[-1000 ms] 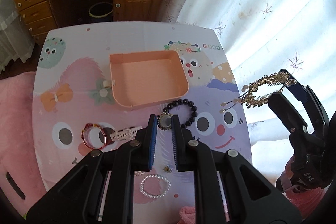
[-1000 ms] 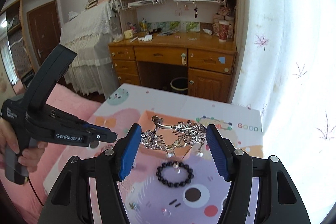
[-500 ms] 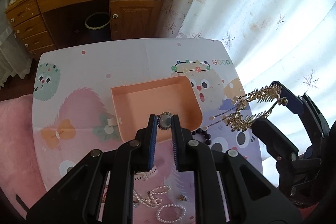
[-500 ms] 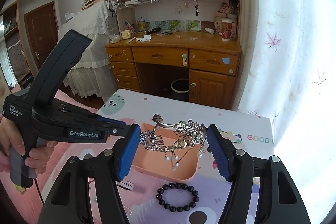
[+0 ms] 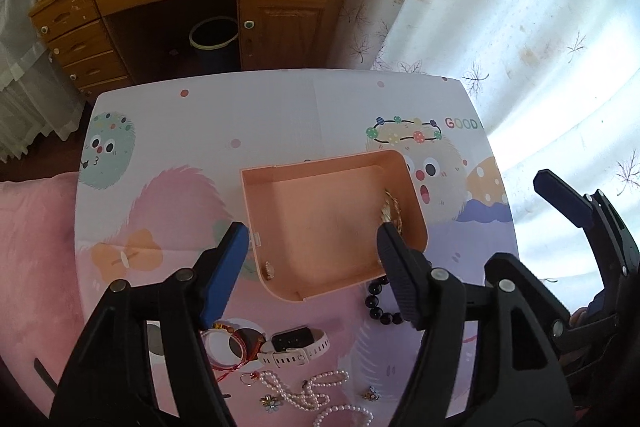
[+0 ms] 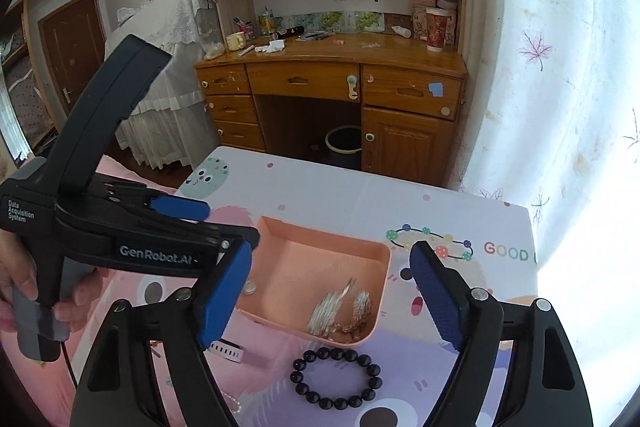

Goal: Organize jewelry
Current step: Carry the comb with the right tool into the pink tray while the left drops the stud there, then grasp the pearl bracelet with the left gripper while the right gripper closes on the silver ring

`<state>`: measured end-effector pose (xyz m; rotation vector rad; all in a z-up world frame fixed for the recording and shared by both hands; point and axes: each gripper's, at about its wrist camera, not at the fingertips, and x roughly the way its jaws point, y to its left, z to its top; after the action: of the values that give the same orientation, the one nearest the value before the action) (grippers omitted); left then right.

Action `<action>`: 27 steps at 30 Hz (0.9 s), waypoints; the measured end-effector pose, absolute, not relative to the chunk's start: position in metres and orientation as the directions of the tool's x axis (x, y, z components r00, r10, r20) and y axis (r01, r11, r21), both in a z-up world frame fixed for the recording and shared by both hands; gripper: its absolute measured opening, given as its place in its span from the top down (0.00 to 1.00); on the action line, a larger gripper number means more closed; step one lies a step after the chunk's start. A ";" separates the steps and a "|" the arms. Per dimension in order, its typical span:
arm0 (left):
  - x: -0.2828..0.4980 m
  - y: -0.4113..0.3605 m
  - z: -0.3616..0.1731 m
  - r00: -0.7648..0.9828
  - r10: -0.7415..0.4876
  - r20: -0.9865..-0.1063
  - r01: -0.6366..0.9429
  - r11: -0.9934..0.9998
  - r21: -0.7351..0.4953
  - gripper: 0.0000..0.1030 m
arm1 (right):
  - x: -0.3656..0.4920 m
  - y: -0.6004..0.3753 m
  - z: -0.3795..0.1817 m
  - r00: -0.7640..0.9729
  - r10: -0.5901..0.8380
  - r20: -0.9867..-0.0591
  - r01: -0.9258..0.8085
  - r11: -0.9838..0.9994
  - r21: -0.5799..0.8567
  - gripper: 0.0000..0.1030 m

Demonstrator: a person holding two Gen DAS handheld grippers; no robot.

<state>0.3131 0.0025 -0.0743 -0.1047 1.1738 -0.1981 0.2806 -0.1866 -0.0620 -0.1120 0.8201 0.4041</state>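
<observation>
A pink tray (image 5: 320, 211) lies on the cartoon-print table. Inside it, a small round brooch (image 5: 268, 270) rests by the near left corner, and a gold and silver hair comb (image 6: 344, 311) lies at the right end. My left gripper (image 5: 308, 255) hangs over the tray's near edge. Its jaws are opening and nothing is between them. My right gripper (image 6: 332, 283) stands above the comb with jaws opening, and its pads are off the comb. In the right wrist view the left gripper (image 6: 216, 223) enters from the left, held by a hand (image 6: 24, 291).
In front of the tray lie a black bead bracelet (image 6: 336, 379), a white watch (image 5: 296, 347), a red bracelet (image 5: 228, 347) and pearl strands (image 5: 312, 391). A wooden desk (image 6: 332, 83) with a bin stands beyond the table. A white curtain (image 5: 520, 7) hangs on the right.
Both grippers came down over the tray and opened. The brooch left the left jaws and the comb left the right jaws. Both pieces now lie in the tray.
</observation>
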 end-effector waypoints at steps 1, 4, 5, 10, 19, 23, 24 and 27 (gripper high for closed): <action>0.312 0.005 -0.074 0.374 -0.210 -0.904 0.091 0.978 -0.189 0.38 | 0.280 -0.189 -0.063 0.609 0.305 -0.732 -0.387 0.920 0.061 0.20; 0.305 0.012 -0.071 0.382 -0.214 -0.899 0.076 0.977 -0.200 0.38 | 0.276 -0.196 -0.063 0.609 0.298 -0.735 -0.373 0.925 0.066 0.20; 0.301 0.013 -0.069 0.385 -0.210 -0.899 0.072 0.978 -0.197 0.38 | 0.275 -0.198 -0.063 0.611 0.289 -0.737 -0.365 0.929 0.062 0.20; 0.275 0.018 -0.056 0.403 -0.218 -0.889 0.065 0.976 -0.210 0.38 | 0.258 -0.210 -0.053 0.622 0.265 -0.737 -0.339 0.939 0.051 0.20; 0.204 0.032 -0.027 0.446 -0.226 -0.866 0.031 0.971 -0.238 0.38 | 0.201 -0.236 -0.027 0.623 0.256 -0.739 -0.303 0.950 0.073 0.16; 0.170 0.038 -0.024 0.452 -0.218 -0.865 0.008 0.971 -0.240 0.38 | 0.172 -0.245 -0.024 0.600 0.272 -0.753 -0.298 0.949 0.106 0.16; 0.162 0.039 -0.024 0.455 -0.220 -0.863 0.004 0.969 -0.245 0.38 | 0.165 -0.247 -0.025 0.591 0.280 -0.756 -0.294 0.948 0.121 0.16; 0.135 0.042 -0.025 0.466 -0.227 -0.855 0.000 0.966 -0.257 0.38 | 0.144 -0.252 -0.033 0.553 0.296 -0.779 -0.281 0.946 0.160 0.16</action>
<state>0.1352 0.0423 -0.0247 -0.2339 1.0801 -0.1411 0.1440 -0.2521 -0.0329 0.0172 0.9238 0.3413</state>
